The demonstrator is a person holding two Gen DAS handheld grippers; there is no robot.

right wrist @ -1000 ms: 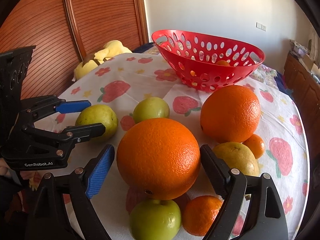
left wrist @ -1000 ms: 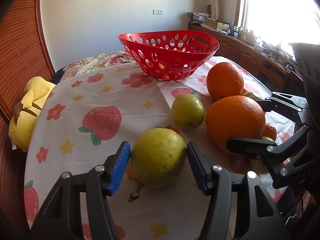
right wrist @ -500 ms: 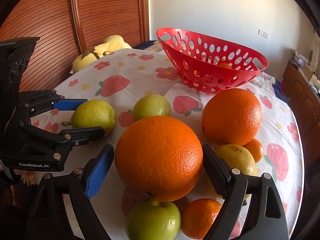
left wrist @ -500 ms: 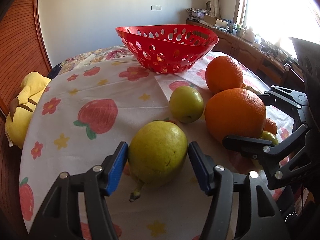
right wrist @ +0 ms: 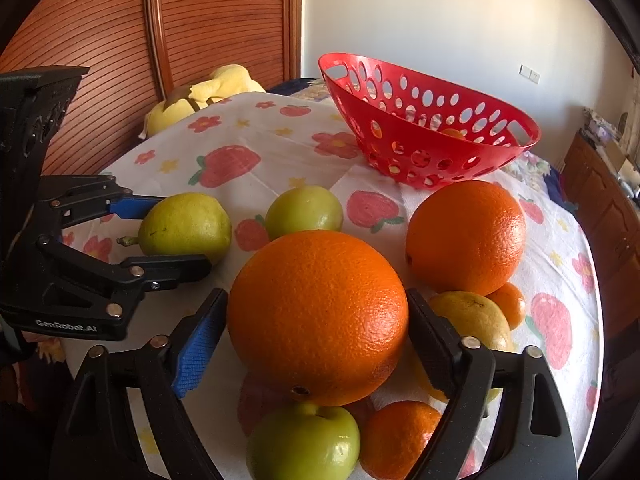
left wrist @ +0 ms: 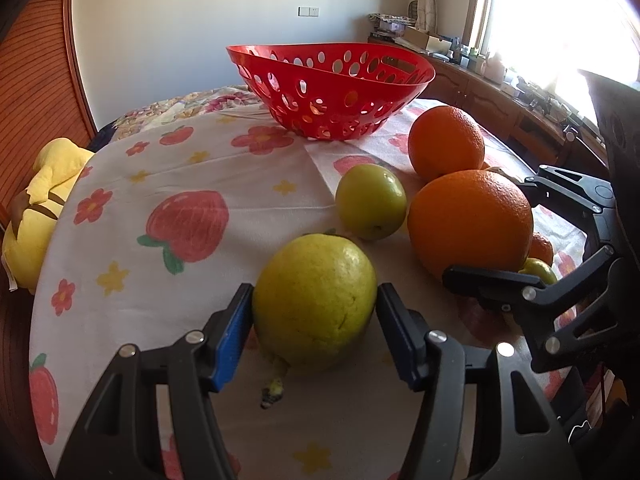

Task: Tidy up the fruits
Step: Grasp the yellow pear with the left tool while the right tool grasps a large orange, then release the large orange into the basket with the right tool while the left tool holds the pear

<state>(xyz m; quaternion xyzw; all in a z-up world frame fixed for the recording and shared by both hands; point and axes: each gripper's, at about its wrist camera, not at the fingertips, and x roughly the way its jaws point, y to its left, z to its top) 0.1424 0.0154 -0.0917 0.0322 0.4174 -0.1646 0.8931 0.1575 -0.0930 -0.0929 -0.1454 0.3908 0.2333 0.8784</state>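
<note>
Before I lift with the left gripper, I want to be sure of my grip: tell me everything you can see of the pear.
The pear is yellow-green with dimpled, faintly speckled skin and a short stem pointing back toward the camera. It lies on its side on the strawberry-print tablecloth, apart from the other fruit. The left gripper brackets it, both pads at its flanks and apparently touching.

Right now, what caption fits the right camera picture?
Right gripper clamps a big orange before the red basket.
</note>
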